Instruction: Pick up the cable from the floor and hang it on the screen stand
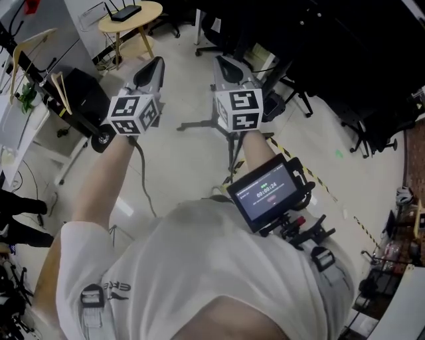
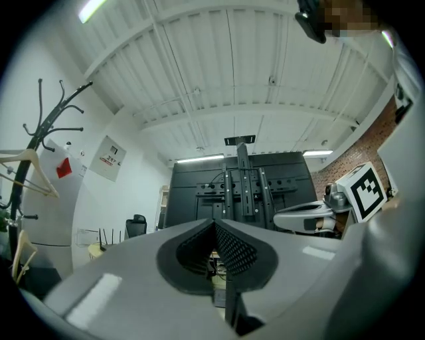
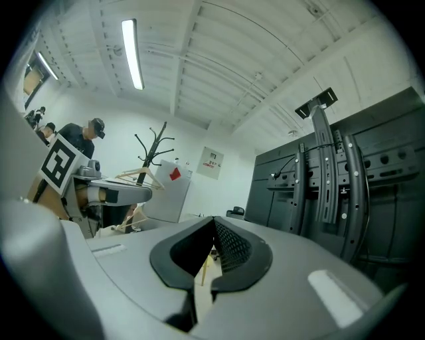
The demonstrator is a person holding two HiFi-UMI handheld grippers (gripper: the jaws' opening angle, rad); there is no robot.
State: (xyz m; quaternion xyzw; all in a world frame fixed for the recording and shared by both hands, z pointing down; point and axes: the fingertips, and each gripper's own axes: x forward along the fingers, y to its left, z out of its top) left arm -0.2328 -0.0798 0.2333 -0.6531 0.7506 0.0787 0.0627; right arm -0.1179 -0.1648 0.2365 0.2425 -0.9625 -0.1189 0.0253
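Observation:
Both grippers are held out level in front of me, side by side, each shut with nothing between the jaws. In the head view my left gripper (image 1: 154, 64) and right gripper (image 1: 226, 63) point toward the black screen stand, whose legs (image 1: 199, 124) spread on the floor. The left gripper view shows its shut jaws (image 2: 214, 223) facing the back of the stand (image 2: 242, 186). From the right gripper (image 3: 214, 219) the stand's rails (image 3: 329, 172) rise at the right. A thin dark cable (image 1: 141, 174) runs below my left forearm; I cannot tell whether it lies on the floor.
A round yellow table (image 1: 147, 13) with a router stands at the back left. A coat rack with hangers (image 1: 26, 50) is at the left. Office chairs (image 1: 292, 93) and black-yellow floor tape (image 1: 312, 176) lie to the right. A small screen device (image 1: 265, 192) hangs at my chest.

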